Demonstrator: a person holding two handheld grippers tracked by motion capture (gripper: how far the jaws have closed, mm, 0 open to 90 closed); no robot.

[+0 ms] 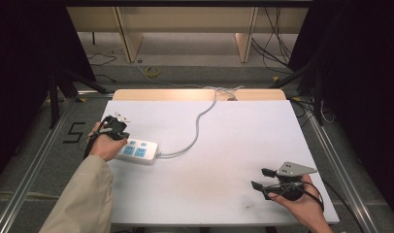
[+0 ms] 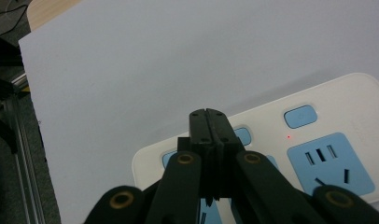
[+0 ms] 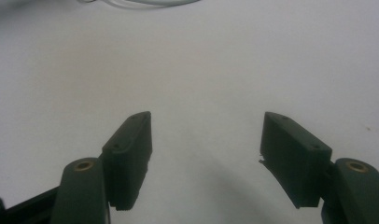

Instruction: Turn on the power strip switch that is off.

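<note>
A white power strip [image 1: 138,151] with blue sockets lies at the left of the white table [image 1: 234,136]; its grey cable [image 1: 197,131] runs to the far edge. My left gripper [image 1: 118,130] is shut, its tips over the strip's left end. In the left gripper view the two jaws meet with nothing between them [image 2: 209,122], just above the strip [image 2: 355,112] near a blue button [image 2: 300,116] and a small red light [image 2: 288,137]. My right gripper [image 1: 263,178] stands open near the front right, pointing left; the right gripper view shows its jaws wide apart [image 3: 206,140] over bare tabletop.
A wooden board edge [image 1: 195,94] borders the table's far side. Metal rails [image 1: 35,165] run along both sides, and cables [image 1: 277,43] lie on the floor beyond. Wooden furniture legs [image 1: 129,39] stand at the back.
</note>
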